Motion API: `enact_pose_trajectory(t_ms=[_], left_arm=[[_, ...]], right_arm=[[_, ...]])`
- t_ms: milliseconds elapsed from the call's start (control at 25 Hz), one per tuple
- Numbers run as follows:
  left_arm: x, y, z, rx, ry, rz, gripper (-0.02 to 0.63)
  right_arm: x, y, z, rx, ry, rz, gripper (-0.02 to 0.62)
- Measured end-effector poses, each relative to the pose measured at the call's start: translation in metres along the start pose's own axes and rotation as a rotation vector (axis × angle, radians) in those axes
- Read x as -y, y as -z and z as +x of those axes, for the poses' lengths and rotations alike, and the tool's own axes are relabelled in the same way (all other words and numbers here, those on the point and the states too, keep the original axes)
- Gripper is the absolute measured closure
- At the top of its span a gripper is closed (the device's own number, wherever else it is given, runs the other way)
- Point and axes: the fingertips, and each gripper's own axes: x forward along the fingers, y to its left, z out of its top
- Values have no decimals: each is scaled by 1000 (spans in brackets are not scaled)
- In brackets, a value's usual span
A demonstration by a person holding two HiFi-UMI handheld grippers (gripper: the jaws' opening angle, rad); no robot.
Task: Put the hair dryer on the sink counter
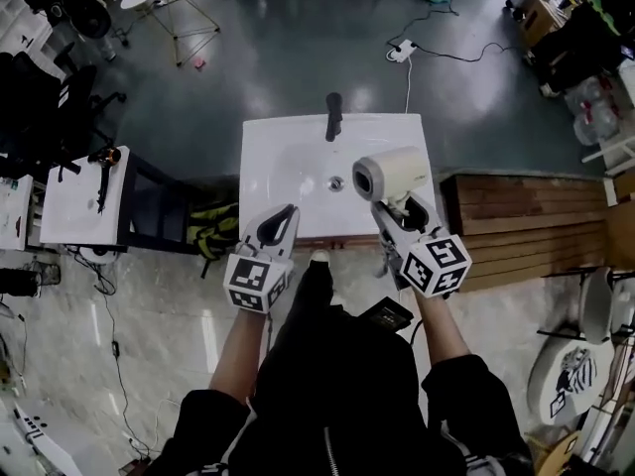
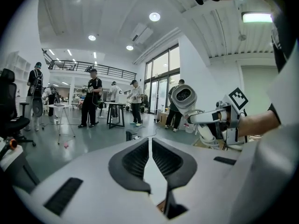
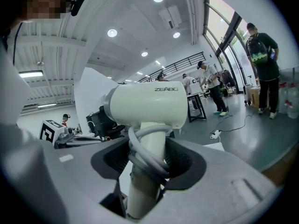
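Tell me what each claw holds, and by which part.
The right claw grips the hair dryer by its handle, over the wrapped cord. The left claw is shut and holds nothing.

surface: white sink counter [image 1: 260, 172] | on it: black faucet [image 1: 333, 117] | basin: drain [image 1: 336, 182]
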Motion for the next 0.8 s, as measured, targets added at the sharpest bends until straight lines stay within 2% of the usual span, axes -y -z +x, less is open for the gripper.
enact_pose_trajectory(t_ms=[360,800], left_arm=[[29,-6,66,-13,157,20,575],[42,-4,113,-57,260,32,575]], right_arm=[[57,1,-16,0,151,23,379],[97,5,-25,-5,256,42,379]])
